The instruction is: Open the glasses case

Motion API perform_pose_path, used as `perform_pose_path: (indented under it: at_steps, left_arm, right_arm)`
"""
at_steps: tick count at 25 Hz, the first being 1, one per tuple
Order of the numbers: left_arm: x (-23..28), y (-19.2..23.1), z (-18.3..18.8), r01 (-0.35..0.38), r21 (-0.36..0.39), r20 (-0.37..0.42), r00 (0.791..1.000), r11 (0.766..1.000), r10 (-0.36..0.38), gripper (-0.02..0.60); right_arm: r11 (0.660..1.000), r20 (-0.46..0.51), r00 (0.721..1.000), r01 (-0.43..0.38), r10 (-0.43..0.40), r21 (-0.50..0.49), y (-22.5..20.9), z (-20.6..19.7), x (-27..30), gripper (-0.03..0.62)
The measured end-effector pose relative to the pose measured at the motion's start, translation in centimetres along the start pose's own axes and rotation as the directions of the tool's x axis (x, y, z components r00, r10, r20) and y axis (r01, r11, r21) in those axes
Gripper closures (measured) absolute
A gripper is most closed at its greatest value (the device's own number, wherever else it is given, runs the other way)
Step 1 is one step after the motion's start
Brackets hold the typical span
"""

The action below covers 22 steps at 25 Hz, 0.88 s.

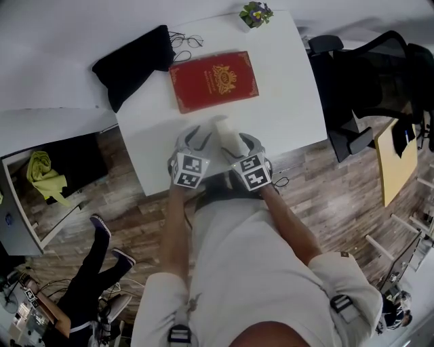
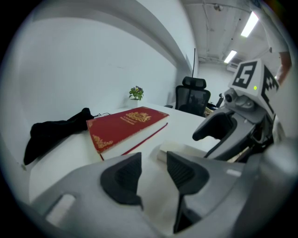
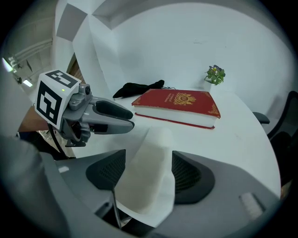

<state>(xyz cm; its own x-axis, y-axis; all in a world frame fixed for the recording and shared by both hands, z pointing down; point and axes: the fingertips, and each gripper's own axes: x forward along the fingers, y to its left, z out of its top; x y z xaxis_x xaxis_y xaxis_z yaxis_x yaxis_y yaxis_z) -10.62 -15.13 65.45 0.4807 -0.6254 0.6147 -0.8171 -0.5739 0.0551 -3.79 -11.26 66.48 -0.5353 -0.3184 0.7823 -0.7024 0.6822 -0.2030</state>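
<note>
Glasses case (image 3: 146, 183), white, on surface (image 1: 285, 101), sitting between right hand-held gripper (image 3: 149, 158) jaws, fairly wide, not really clamping. Left hand-held gripper (image 2: 153, 160) narrow gap, empty, right alongside.

Big red hardcover book with gold trim (image 1: 213, 80) is lying flat on my white tabletop (image 1: 291, 101). Crumpled black cloth (image 1: 132, 64) sits just beside its left edge, thin wire-frame glasses (image 1: 184, 41) right next to that. Little potted plant with purple flowers (image 1: 255, 13) is at the far edge, black office chair (image 1: 366, 81) off to the right.
</note>
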Motion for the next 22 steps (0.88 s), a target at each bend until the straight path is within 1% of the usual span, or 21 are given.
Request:
perform_pose_path:
  at_steps: [9, 13, 18, 22]
  left_arm:
    - [0.6, -0.1, -0.8, 0.025, -0.011, -0.028, 0.999, 1.0, -0.025, 0.413]
    - [1.2, -0.3, -1.2, 0.032, -0.001, -0.037, 0.999, 0.999, -0.032, 0.413]
    - [1.5, -0.7, -1.4, 0.033, 0.042, -0.06, 0.998, 0.999, -0.03, 0.413]
    - [1.7, -0.7, -1.4, 0.029, 0.041, -0.063, 0.998, 0.999, -0.026, 0.413]
  right_arm:
    - [1.0, -0.041, 0.999, -0.005, 0.005, 0.014, 0.6, -1.0, 1.3, 0.233]
    - [1.0, -0.068, 0.998, -0.008, 0.008, 0.011, 0.8, -1.9, 2.1, 0.207]
    - [1.0, -0.1, 0.995, -0.003, 0.002, -0.004, 0.9, -2.7, 2.7, 0.183]
    - [0.999, -0.111, 0.994, 0.009, -0.013, -0.039, 0.9, -2.6, 3.1, 0.177]
